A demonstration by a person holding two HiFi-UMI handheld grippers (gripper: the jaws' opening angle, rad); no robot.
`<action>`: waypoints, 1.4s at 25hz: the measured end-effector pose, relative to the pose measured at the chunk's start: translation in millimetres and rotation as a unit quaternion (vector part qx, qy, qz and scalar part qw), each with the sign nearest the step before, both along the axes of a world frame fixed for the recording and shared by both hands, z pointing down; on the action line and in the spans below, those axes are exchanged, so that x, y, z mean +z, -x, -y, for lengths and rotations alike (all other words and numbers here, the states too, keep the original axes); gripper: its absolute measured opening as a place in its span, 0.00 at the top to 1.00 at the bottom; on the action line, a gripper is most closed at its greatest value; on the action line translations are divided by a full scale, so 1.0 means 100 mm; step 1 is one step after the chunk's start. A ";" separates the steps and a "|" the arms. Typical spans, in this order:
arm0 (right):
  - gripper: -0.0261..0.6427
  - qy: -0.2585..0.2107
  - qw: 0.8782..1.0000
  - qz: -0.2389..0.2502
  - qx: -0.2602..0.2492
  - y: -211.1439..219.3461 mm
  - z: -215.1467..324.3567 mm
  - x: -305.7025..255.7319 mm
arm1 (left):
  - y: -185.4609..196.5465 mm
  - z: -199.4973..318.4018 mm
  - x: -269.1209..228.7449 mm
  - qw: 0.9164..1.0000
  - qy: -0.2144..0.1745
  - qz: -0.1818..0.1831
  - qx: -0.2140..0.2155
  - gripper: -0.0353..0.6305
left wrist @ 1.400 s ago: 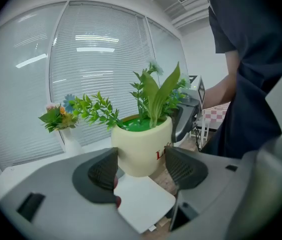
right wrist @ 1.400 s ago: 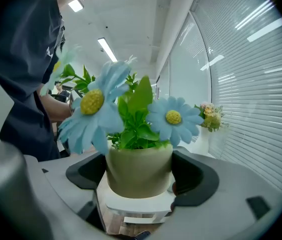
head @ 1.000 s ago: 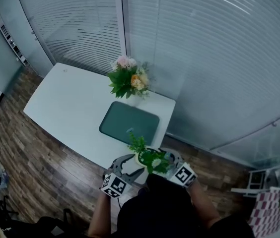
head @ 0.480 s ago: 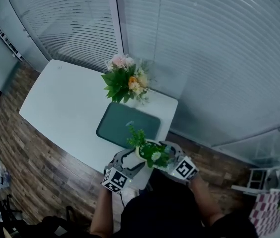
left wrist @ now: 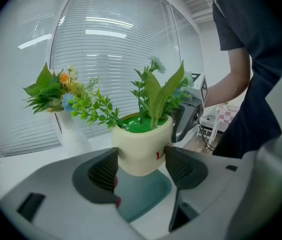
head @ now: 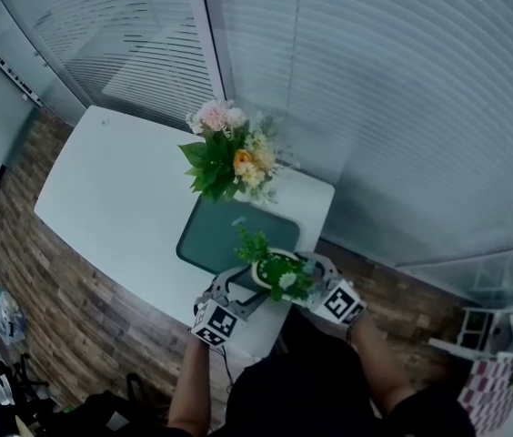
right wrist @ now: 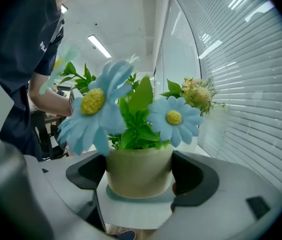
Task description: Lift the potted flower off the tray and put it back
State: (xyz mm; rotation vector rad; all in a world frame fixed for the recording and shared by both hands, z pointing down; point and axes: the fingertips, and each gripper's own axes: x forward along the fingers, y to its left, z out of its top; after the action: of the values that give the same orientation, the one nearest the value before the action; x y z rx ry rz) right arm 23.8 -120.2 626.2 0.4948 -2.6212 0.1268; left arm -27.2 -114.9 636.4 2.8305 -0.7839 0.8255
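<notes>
A cream pot with green leaves and blue daisies, the potted flower (head: 276,272), hangs over the near edge of the dark green tray (head: 220,230). My left gripper (head: 249,287) is shut on it from the left and my right gripper (head: 304,277) from the right. In the left gripper view the pot (left wrist: 142,146) sits between both black pads of that gripper (left wrist: 141,166), with the tray (left wrist: 143,196) below. In the right gripper view the pot (right wrist: 138,171) fills the gap of the gripper (right wrist: 138,178); a sliver of tray (right wrist: 112,192) shows under it.
A white vase holding a bouquet (head: 225,157) stands on the white table (head: 111,189) just behind the tray, and shows too as the bouquet (left wrist: 51,91) and bouquet (right wrist: 196,94). Glass walls with blinds enclose the far side. Wood floor lies in front.
Both grippers have carried the pot a little forward, from the table's near edge to over the tray's near edge. The grip has not changed.
</notes>
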 end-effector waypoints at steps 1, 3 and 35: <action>0.36 0.003 1.000 -0.003 0.001 -0.01 0.03 0.03 | 0.00 0.03 0.02 1.000 0.002 0.001 0.000 0.51; 0.36 0.008 1.000 -0.009 0.004 -0.02 0.09 0.10 | -0.01 0.11 0.06 1.000 0.004 0.003 0.000 0.51; 0.36 0.020 0.999 -0.040 0.010 0.06 0.83 0.70 | 0.07 0.82 0.72 0.997 0.068 0.025 -0.006 0.51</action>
State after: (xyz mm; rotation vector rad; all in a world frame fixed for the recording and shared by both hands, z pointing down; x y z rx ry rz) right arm 17.9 -202.8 696.6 0.5022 -2.5314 0.1625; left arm -34.0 -197.4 708.6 2.6941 -0.7218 0.9136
